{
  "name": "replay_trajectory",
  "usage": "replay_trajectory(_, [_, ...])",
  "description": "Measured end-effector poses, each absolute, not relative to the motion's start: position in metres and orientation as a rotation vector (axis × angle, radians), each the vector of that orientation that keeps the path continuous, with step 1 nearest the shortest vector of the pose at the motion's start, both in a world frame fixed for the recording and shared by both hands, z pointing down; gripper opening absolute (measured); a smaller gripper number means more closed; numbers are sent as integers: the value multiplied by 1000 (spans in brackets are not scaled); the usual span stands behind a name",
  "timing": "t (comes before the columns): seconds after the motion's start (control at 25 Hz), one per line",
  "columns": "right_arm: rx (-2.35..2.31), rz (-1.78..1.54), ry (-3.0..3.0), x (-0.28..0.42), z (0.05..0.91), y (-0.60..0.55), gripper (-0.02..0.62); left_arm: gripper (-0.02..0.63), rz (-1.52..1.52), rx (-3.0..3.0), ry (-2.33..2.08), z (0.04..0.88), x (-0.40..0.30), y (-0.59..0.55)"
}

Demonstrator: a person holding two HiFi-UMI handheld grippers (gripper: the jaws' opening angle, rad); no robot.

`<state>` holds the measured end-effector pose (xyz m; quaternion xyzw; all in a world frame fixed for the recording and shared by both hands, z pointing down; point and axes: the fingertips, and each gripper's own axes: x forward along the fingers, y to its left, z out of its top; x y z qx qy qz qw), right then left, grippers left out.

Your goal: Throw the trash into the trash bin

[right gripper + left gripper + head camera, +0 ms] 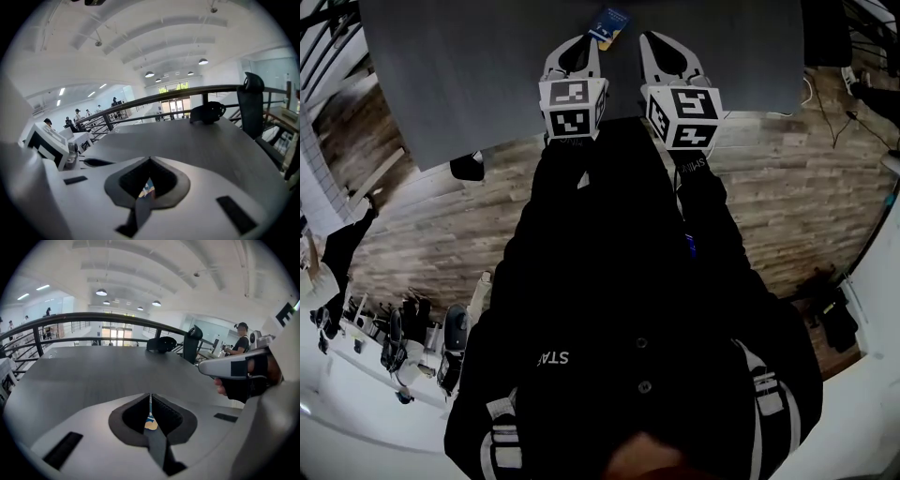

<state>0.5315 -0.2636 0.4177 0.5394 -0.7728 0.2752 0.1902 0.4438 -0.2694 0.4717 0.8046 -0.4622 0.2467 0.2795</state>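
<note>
1. A wide grey bench is seen filling the upper part of the head view. It is bare apart from a few small things.
2. A wooden plank floor is shown below and to the right of the bench.
3. A person's dark jacket is seen from above, with both sleeves stretched towards the bench edge.
4. A dark curved railing is seen running behind the far side of the bench.
5. A black chair back is seen upright at the far right corner of the bench.
6. The left tongs are held over the near part of the bench, tilted downward. Their jaws are pressed together, with nothing pinched between the tips.
7. The right tongs are held just beside the left ones at a similar tilt. Their jaws are likewise pressed together and empty.
8. A black rounded object is seen lying at the far edge of the bench; its kind cannot be told.
9. The trash, a small blue wrapper with a tan corner, is seen lying flat on the bench just ahead of the two sets of tips, nearer the left ones. It is glimpsed in both gripper views through the opening behind the closed tips.
</note>
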Motion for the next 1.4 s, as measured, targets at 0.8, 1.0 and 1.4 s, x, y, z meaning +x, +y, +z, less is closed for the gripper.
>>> replay_trajectory(0.8, [1459,888,-2098,550,482,-271,15,287,1047,2221,-938,585,471,-262])
replay_trajectory(1.0, [1462,899,-2084,555,486,-272,15,287,1086,2211,-920,594,473,-263])
replay_trajectory(1.4, [1467,899,-2076,560,489,-276,15,278,1093,2210,-970,592,472,-267])
